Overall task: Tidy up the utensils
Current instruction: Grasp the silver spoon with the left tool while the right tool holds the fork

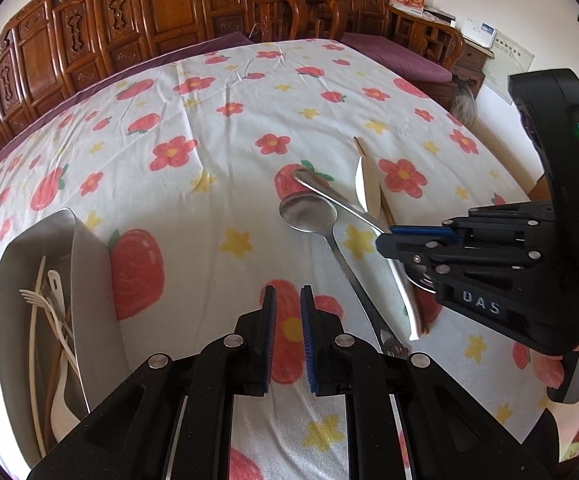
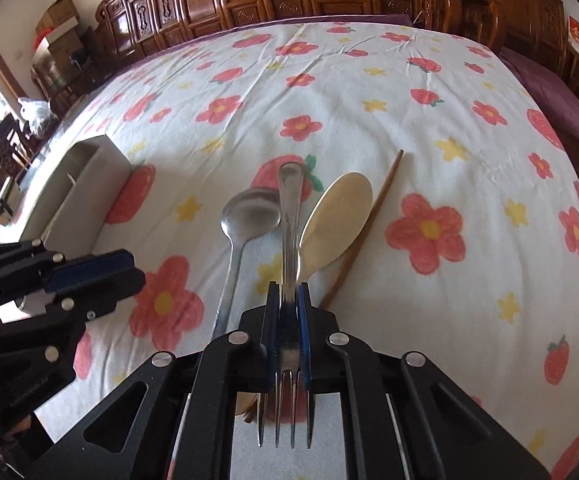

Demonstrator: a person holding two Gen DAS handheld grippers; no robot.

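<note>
A metal fork (image 2: 289,240) is clamped between the jaws of the right gripper (image 2: 288,300), above the metal spoon (image 2: 249,216), apparently lifted off the cloth. The left gripper (image 1: 288,312) is held slightly parted, empty, near the utensil tray (image 1: 85,280).

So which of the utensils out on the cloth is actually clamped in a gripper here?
The metal fork: the right gripper is shut on its neck, tines toward the camera. The metal spoon, cream spoon and brown chopstick are ungripped.
</note>
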